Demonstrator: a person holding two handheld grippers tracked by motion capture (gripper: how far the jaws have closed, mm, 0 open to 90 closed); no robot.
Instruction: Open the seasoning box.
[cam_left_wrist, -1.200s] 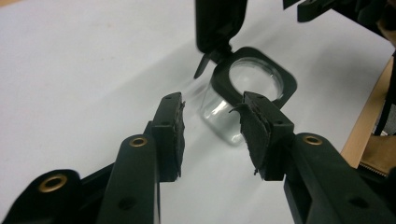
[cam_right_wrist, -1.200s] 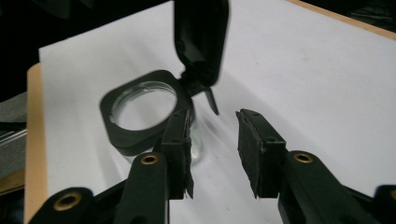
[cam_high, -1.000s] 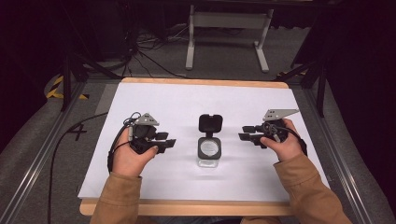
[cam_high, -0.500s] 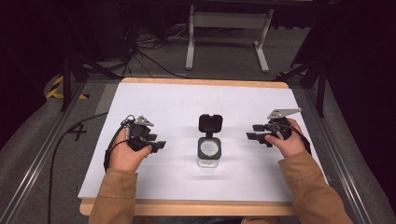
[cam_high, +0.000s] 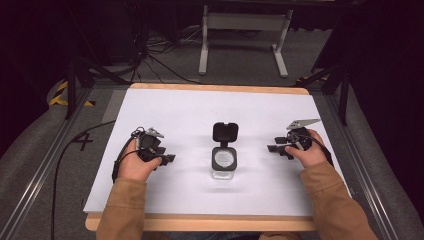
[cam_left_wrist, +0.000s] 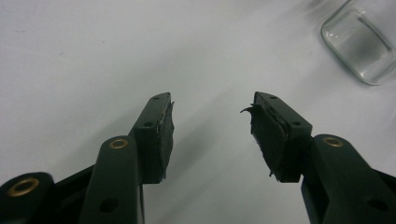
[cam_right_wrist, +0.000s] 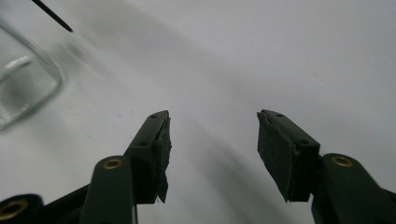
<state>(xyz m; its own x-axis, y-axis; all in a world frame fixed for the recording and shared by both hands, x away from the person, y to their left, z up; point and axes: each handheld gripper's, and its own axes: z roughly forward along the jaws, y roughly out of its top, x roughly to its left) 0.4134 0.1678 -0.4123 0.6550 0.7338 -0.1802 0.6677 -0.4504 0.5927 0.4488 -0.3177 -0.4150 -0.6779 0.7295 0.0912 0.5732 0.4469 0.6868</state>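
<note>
Where the flat white table (cam_high: 200, 115) is lit, one square clear glass jar (cam_high: 224, 163) with its black hinged lid (cam_high: 225, 132) flipped back is seen mid-table, between two black claws: left claw (cam_high: 169, 158) and right claw (cam_high: 271, 148), both spread, empty.

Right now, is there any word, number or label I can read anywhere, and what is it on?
"4": a dark mark on the grey floor left of the table.
The clear jar and its open black lid: no print that I can make out.
Both grippers: no legible marking.
</note>
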